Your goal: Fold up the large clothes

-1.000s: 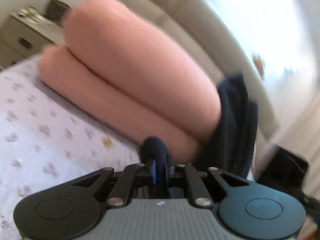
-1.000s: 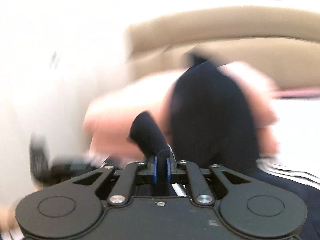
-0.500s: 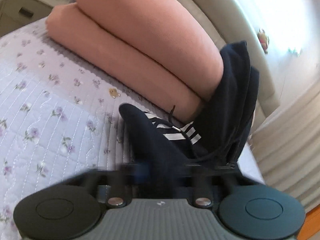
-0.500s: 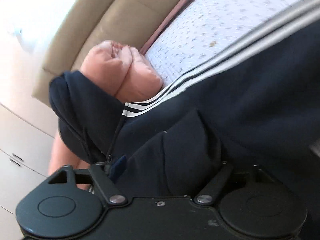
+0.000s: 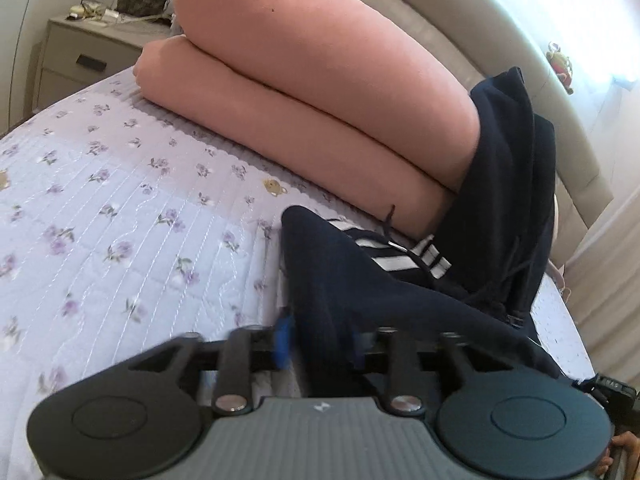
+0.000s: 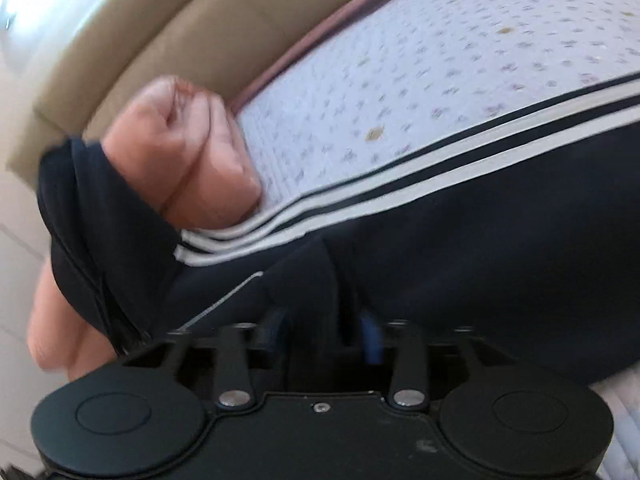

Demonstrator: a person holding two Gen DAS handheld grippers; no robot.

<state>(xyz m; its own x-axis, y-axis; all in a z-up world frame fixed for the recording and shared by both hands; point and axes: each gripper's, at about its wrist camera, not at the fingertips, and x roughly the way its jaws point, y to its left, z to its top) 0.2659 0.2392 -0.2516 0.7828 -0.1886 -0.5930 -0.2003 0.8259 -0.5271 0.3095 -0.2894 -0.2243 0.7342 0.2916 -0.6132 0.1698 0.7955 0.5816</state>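
Observation:
A navy hooded jacket with white stripes lies on the bed. Its upper part is draped up against the end of a folded pink duvet. My left gripper sits low over the jacket's near edge. Its jaws are opening, and a ridge of navy cloth stands loose between the blue pads. In the right wrist view the jacket fills the lower half. My right gripper is also opening, wide apart, with a fold of the cloth between its fingers but not pinched.
A lilac floral quilt covers the bed. The beige padded headboard curves behind the duvet. A grey nightstand with clutter stands at far left. A hand shows at the lower right edge.
Both grippers were shut on navy cloth and held up; they came down to the bed and their jaws have spread apart. The right view rolled and swung towards the quilt.

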